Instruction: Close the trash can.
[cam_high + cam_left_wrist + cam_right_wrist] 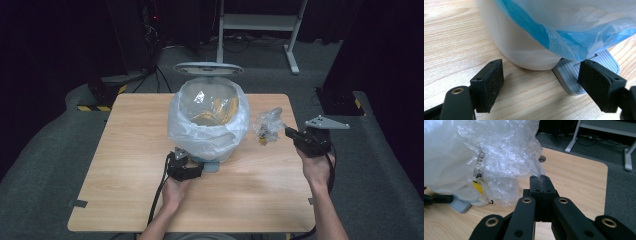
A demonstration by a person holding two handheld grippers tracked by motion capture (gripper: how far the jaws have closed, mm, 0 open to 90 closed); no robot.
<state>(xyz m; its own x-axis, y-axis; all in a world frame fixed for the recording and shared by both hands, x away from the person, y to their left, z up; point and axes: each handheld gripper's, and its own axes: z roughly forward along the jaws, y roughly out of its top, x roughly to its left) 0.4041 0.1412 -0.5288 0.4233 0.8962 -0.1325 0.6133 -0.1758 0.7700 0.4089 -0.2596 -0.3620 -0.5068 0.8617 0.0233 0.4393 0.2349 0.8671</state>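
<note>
between the shut right claw (541,182) pads, crumpled clear wrapper (506,167), print unreadable

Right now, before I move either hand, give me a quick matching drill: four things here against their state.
Things:
1. left gripper
2. right gripper
3. bin lid
4. pedal

States:
A. raised open
B. jaws open, nothing between them
C. shut on the crumpled wrapper
D. grey, ribbed, at the bin's foot

Pairs: 1-B, 2-C, 3-A, 4-D
</note>
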